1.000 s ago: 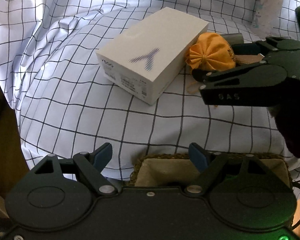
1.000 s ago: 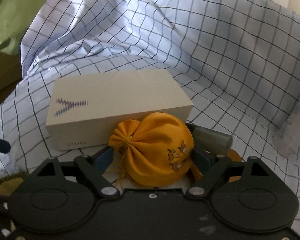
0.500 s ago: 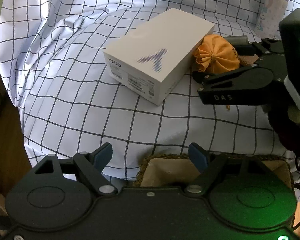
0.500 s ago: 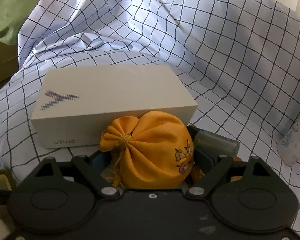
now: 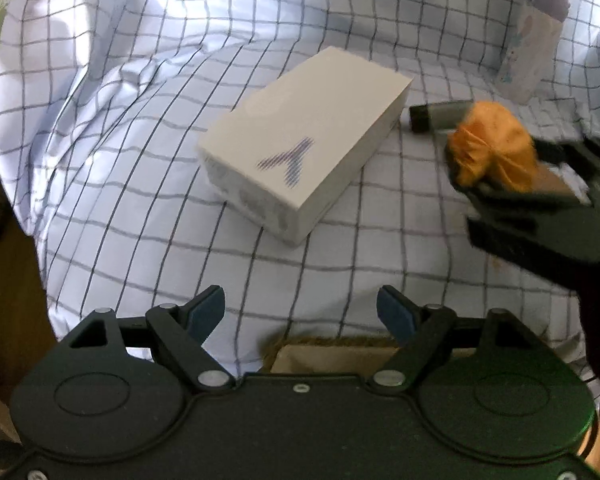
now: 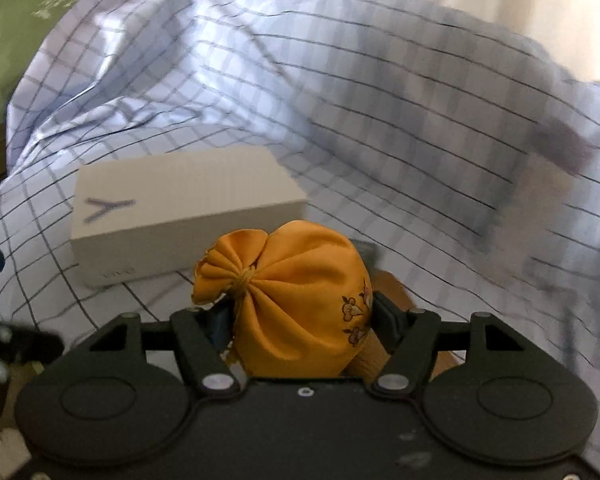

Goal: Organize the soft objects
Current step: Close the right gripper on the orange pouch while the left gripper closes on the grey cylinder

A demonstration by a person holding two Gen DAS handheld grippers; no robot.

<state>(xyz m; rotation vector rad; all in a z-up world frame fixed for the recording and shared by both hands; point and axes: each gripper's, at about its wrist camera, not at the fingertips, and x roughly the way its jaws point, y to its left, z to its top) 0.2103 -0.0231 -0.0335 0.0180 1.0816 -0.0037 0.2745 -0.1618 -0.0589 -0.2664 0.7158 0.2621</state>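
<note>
Right hand-held gripper [image 6: 304,316] closing on orange pouch [image 6: 296,300]; left hand-held gripper [image 5: 300,312] open, empty

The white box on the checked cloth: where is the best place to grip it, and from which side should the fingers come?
Grip the white box across its short width, near the middle of its length, coming down from above. It lies flat on the checked cloth with both long sides free and parallel; the dark cylinder crowds only its far end. This is a judgement; its weight is unknown.

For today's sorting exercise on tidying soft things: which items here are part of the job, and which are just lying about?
Job:
orange pouch, jaws closing on it
right gripper
woven basket

Lying about:
white box
grey tube
printed packet
</note>
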